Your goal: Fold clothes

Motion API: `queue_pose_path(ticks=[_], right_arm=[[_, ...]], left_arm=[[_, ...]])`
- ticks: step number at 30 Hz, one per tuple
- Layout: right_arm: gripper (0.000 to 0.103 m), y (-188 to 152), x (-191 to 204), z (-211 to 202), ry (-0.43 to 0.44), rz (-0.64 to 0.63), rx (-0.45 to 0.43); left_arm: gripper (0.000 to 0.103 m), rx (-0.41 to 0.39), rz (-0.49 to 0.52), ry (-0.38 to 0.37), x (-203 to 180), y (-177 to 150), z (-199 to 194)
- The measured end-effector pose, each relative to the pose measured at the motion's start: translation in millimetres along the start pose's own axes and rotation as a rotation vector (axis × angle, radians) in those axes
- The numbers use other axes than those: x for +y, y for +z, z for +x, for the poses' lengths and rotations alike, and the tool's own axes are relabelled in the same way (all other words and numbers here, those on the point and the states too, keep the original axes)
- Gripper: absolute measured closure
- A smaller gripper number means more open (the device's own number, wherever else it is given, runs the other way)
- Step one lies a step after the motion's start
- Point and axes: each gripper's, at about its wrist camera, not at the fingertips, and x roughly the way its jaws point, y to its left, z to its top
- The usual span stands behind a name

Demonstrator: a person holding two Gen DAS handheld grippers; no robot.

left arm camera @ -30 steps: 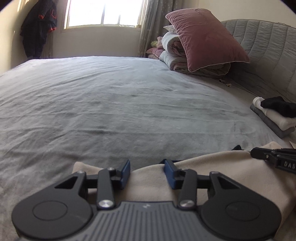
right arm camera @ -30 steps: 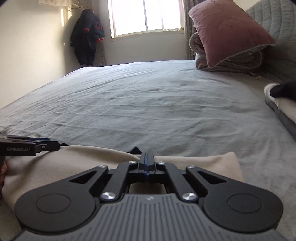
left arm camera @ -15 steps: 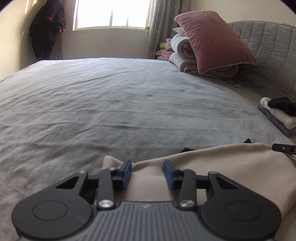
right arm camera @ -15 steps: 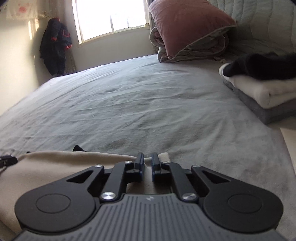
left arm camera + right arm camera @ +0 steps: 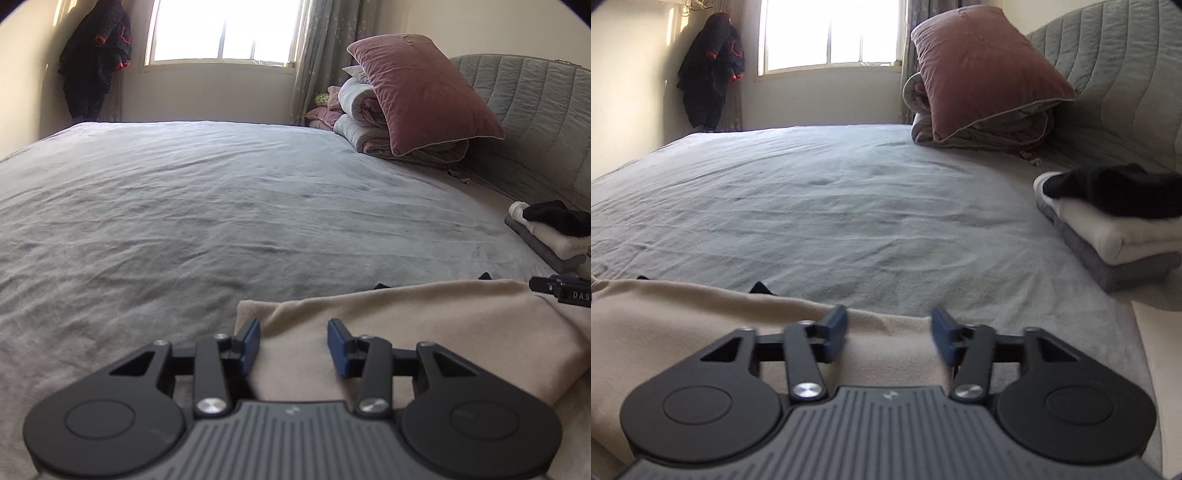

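Beige garment (image 5: 424, 325) under both tools, left tool (image 5: 293, 341) released, right tool (image 5: 888, 332) just opening, released.

Matt beige cloth garment (image 5: 424, 325); soft grey bedspread (image 5: 221, 206).

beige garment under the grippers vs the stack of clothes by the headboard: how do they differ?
The beige garment is a single piece; the stack holds three layers: grey below, cream in the middle, black on top.
The beige garment lies at the near edge of the bed, under both grippers; the stack sits off to the right, nearer the headboard.
No gripper is at the stack.
Both rest on the grey bedcover.
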Motion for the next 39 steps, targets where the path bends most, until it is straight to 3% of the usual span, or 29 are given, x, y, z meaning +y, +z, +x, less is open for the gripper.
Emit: queue_pose_path(ticks=[1,2,3,7,10,15,18,22,27,32,34,36,39], right_arm=[[0.034,1.6,0.6,-2.3,0.001,0.003,-0.009],[0.034,3.4,1.3,-4.4,0.004,0.007,-0.016],[0.033,5.1,1.9,-6.4,0.007,0.013,-0.023],[0.030,8.6,4.5,-11.1,0.019,0.042,-0.044],[0.029,9.8,11.2,-12.2,0.046,0.063,-0.040],[0.029,12.9,30.3,-23.1,0.144,0.055,-0.060],[0.029,12.3,44.2,-28.1,0.208,0.025,-0.062],[0.030,9.2,58.8,-30.7,0.223,-0.001,-0.067],[0.046,7.3,66.5,-29.6,0.274,0.030,-0.035],[0.062,2.1,81.9,-31.0,0.336,0.029,-0.005],[0.068,-0.1,90.3,-31.9,0.348,-0.001,-0.002],[0.075,-2.2,96.9,-32.8,0.356,-0.027,0.006],[0.083,-6.1,102.8,-34.1,0.378,-0.050,0.021]], left_arm=[[0.052,0.004,-0.006,0.000,2.1,1.0,-4.7],[0.037,0.013,-0.025,0.016,5.2,1.1,-8.7],[0.034,0.021,-0.044,0.033,8.4,1.1,-12.6],[0.034,0.082,-0.192,-0.032,32.0,0.2,-17.9],[0.036,0.128,-0.363,-0.138,53.8,-5.6,-18.0],[0.042,0.171,-0.651,-0.278,89.1,-16.8,-16.1],[0.042,0.192,-0.743,-0.300,98.4,-22.3,-16.3],[0.038,0.251,-0.712,-0.311,92.2,-20.2,-14.3],[0.033,0.301,-0.644,-0.374,72.6,-23.7,-6.1],[0.033,0.274,-0.620,-0.392,64.4,-27.6,2.7],[0.038,0.264,-0.617,-0.383,62.9,-28.1,4.3],[0.057,0.257,-0.610,-0.363,62.5,-28.4,4.7],[0.070,0.261,-0.610,-0.349,65.7,-27.7,5.2]])
